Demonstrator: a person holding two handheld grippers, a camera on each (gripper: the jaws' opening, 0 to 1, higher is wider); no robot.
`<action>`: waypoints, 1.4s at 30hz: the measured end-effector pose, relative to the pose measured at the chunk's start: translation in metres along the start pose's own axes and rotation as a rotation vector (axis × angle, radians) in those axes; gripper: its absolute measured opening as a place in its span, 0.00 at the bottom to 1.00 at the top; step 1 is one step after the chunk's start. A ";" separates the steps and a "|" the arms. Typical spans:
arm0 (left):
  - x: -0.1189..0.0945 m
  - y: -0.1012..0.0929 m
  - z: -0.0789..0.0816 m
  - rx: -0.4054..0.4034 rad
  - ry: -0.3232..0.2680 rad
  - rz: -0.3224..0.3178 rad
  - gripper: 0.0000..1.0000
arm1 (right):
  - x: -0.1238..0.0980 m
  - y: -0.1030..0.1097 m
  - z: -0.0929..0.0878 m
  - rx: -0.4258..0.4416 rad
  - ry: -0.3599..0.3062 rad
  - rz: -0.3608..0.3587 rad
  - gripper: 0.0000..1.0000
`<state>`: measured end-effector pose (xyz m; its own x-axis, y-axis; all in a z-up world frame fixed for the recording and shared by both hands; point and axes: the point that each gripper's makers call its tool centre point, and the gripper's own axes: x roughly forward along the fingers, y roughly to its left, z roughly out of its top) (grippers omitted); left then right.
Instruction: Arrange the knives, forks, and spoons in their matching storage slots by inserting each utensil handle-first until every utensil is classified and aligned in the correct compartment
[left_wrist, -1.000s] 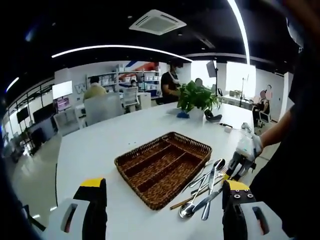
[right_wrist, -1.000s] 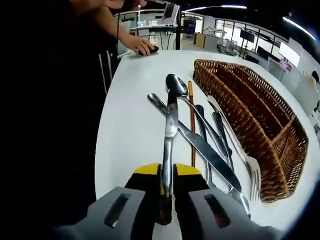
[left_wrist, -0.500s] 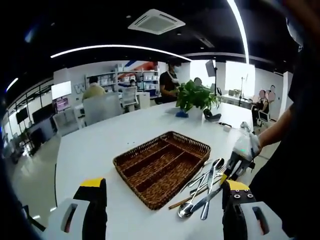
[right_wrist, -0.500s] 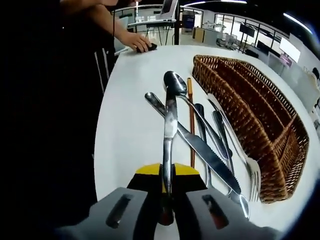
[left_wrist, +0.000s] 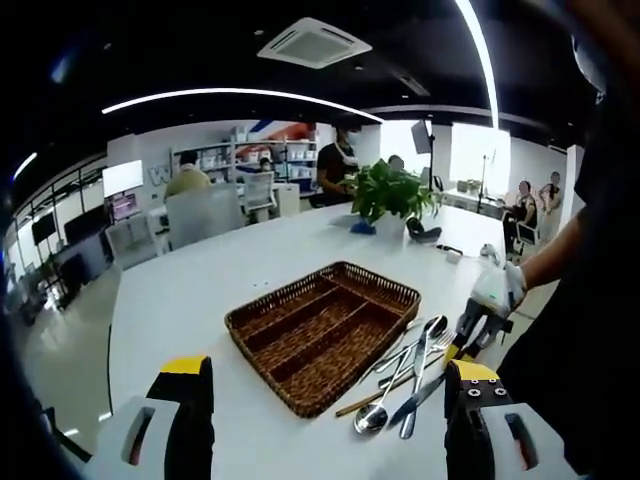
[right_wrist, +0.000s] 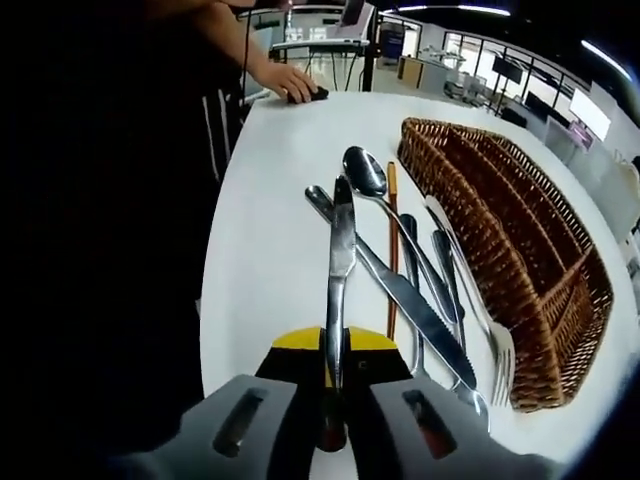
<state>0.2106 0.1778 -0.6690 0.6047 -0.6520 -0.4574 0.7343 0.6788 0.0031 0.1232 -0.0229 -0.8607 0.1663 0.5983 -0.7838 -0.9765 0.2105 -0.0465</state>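
Brown woven basket (right_wrist: 520, 250) — silver cutlery (right_wrist: 400, 270) — white table (right_wrist: 270, 230).

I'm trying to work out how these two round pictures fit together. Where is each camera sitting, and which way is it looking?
Left gripper view: rides on the left gripper, jaws open, looking across the white table at the wicker tray and utensil pile; the right gripper and the person's arm show at right.
Right gripper view: rides on the right gripper, shut on a knife, looking along the pile beside the tray; the person's dark clothing fills the left.
Shared: tray, pile, table.
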 end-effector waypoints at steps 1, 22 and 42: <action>0.000 0.000 0.000 0.001 0.000 -0.001 1.00 | -0.002 -0.002 0.002 -0.005 -0.004 -0.005 0.02; 0.001 0.008 0.002 0.005 0.008 0.009 1.00 | -0.051 -0.041 0.040 -0.050 -0.002 0.002 0.02; -0.004 0.011 -0.008 -0.016 0.004 0.022 1.00 | -0.092 -0.081 0.082 -0.141 0.006 -0.019 0.02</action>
<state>0.2136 0.1907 -0.6736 0.6194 -0.6357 -0.4608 0.7159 0.6982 -0.0008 0.1984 -0.0319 -0.7340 0.1841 0.5909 -0.7854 -0.9829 0.1105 -0.1473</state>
